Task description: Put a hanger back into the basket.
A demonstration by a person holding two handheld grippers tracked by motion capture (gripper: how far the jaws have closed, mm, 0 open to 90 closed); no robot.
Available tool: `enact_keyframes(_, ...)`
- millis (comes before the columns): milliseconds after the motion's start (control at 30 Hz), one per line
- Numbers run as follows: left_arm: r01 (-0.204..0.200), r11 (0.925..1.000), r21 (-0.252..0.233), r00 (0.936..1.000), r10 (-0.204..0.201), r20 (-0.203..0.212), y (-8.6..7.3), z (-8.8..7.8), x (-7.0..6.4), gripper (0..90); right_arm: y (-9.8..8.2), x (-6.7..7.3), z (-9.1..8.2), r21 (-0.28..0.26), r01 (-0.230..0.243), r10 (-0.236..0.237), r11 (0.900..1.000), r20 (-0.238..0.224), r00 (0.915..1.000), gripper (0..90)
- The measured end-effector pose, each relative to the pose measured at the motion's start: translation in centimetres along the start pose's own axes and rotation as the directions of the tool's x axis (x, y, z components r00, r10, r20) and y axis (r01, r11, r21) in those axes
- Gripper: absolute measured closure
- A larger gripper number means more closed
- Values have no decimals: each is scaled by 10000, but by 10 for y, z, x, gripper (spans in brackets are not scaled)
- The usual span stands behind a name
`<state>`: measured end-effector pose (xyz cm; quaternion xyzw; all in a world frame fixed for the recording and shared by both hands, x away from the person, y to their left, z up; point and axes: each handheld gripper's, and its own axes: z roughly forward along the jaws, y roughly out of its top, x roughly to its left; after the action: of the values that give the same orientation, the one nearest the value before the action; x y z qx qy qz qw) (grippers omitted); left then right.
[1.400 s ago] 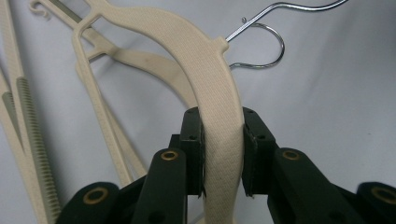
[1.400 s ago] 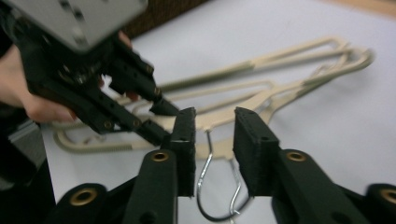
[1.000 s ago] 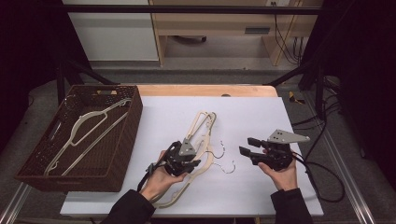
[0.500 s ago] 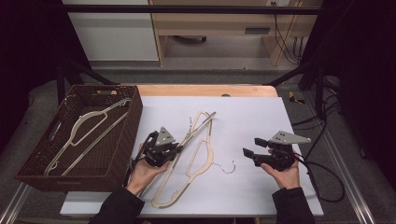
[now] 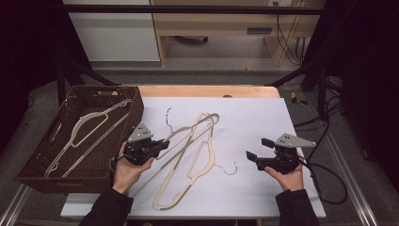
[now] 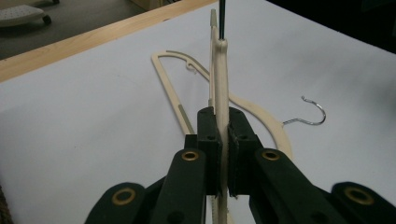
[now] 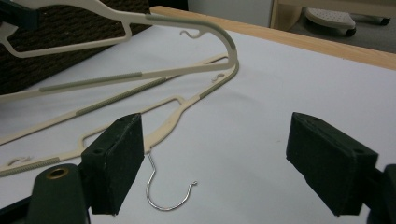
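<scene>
The white-covered table (image 5: 263, 122) sat before a dim room. Your left hand-held gripper (image 5: 157, 145) was clamped on the raised hanger (image 5: 188, 133), beside the basket (image 5: 136, 106). Its long axis ran toward the far right. Your right hand-held gripper (image 5: 256, 149), empty, had just been opening. You'd best have lifted clear of the flat hanger (image 5: 203, 155).
</scene>
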<state>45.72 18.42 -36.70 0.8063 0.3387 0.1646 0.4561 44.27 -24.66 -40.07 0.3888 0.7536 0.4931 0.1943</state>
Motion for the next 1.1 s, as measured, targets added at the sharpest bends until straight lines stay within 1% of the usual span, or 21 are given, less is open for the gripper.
enact_keyframes(100,82,9995,-318,9997,-74,248,4,-11,-1,860,0,-1,-3,-108,35,-35,9999,14,10000,162)
enact_keyframes(133,89,9991,-403,9994,-75,336,6,-16,-1,860,0,0,-3,-181,-39,39,9998,21,10000,155)
enact_keyframes(200,93,9981,-603,9990,-67,436,9,-23,-2,860,0,-1,-5,-266,-43,43,9996,-5,10000,137)
enact_keyframes(300,34,9963,-858,9986,12,533,13,-36,-2,860,0,-2,-6,-322,22,-18,9995,106,9999,127)
enact_keyframes(400,-4,9931,-1172,9979,81,647,18,-50,-1,860,0,-2,-7,-376,-68,74,9993,163,9998,123)
enact_keyframes(567,-143,9873,-1585,9975,251,666,25,-70,0,860,0,-2,-7,-419,1,6,9991,169,9999,108)
enact_keyframes(633,-206,9852,-1699,9973,323,663,28,-78,1,860,1,-2,-8,-493,31,-19,9988,237,9997,99)
enact_keyframes(733,-258,9812,-1911,9969,394,674,33,-90,3,860,1,-1,-9,-638,62,-51,9979,175,9998,81)
enact_keyframes(767,-264,9806,-1942,9972,396,640,35,-94,4,860,1,-1,-9,-631,78,-66,9980,199,9998,77)
enact_keyframes(833,-418,9799,-1949,9971,534,547,41,-99,5,860,2,0,-10,-648,132,-114,9978,278,9995,73)
enact_keyframes(933,-711,9823,-1735,9964,779,327,51,-107,8,860,2,0,-10,-643,105,-85,9979,315,9995,66)
enact_keyframes(1033,-853,9839,-1572,9957,898,217,59,-113,17,860,2,0,-11,-647,95,-70,9979,384,9992,62)
enact_keyframes(1100,-854,9847,-1519,9955,905,273,63,-116,26,860,1,-1,-11,-642,67,-41,9979,393,9992,61)
